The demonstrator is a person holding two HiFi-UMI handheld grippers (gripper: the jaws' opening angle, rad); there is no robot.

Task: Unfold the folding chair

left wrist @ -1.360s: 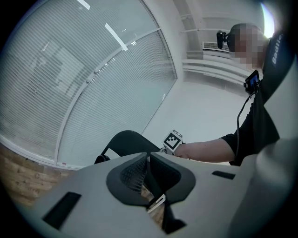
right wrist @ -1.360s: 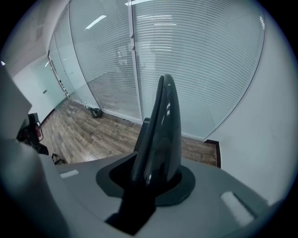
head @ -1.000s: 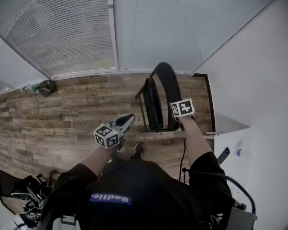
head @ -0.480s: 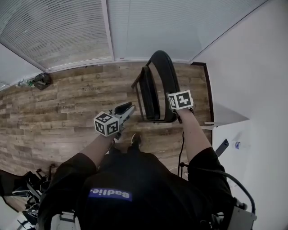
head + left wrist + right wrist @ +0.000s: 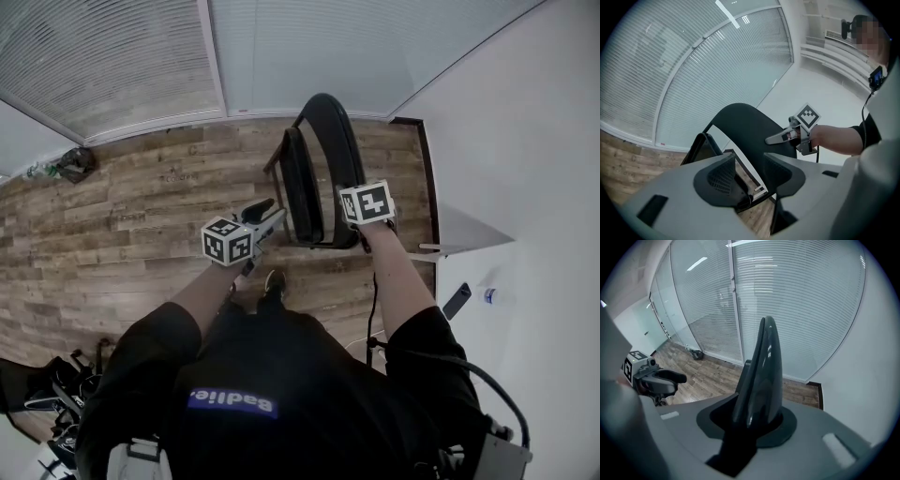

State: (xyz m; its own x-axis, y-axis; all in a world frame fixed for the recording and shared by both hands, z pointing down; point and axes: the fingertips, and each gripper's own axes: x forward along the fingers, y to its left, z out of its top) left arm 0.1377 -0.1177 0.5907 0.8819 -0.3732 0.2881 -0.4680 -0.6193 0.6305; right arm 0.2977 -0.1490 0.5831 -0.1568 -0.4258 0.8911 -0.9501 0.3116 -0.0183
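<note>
- The folding chair (image 5: 330,131) stands on the wooden floor (image 5: 141,216) in the upper middle of the head view, close to the corner where the blind-covered glass wall (image 5: 112,66) meets the white wall (image 5: 506,141)
- It is not yet opened out: the seat (image 5: 296,187) stands steeply up, just left of the curved black backrest (image 5: 764,366), with a narrow gap between the two
- The right gripper (image 5: 757,420) is clamped on the backrest's top edge; in the right gripper view the dark panel rises straight out from between the two pads, which press on it from both sides
- In the head view its marker cube (image 5: 366,202) sits right of centre, over the lower end of the backrest's arch, with the person's forearm running down from it
- The left gripper (image 5: 749,174) has just been opening its jaws, and they stand spread apart
- In the left gripper view the seat's frame and the backrest show through the gap, and the pads press on nothing; the frame seems to lie a little beyond the tips rather than between them, though the wide lens makes this hard to judge
- In the head view the left gripper reaches up and to the right from its own cube (image 5: 228,242), its tips near the seat's left side
- One shoe (image 5: 273,281) of the person shows on the floor just below the chair
</note>
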